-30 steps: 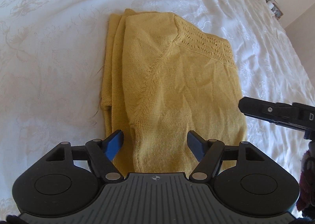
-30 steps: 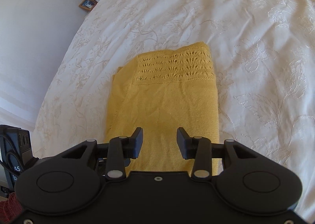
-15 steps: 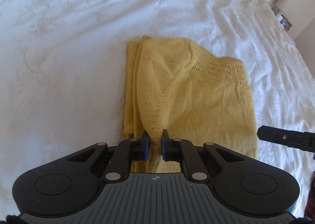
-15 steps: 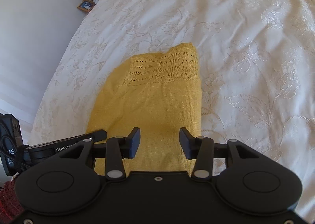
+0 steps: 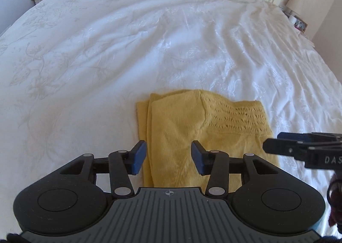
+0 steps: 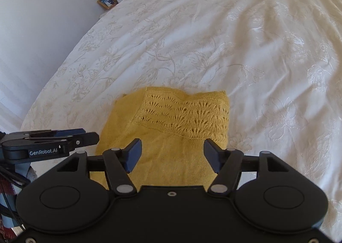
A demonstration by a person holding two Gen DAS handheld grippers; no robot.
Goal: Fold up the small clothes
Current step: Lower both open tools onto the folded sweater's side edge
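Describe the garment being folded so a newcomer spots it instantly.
Start at the white bedspread. The sweater lies folded on its near part, just ahead of both grippers. It is the only yellow thing there, a knit with a lacy openwork band along its far edge.

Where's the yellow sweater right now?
The yellow sweater lies folded on the white bedspread, low in both wrist views, just beyond both grippers' fingers.

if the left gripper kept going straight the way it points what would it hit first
Most likely the yellow sweater lying folded on the bed; the left gripper, jaws opening and empty, aims down at it. Depth is unclear.
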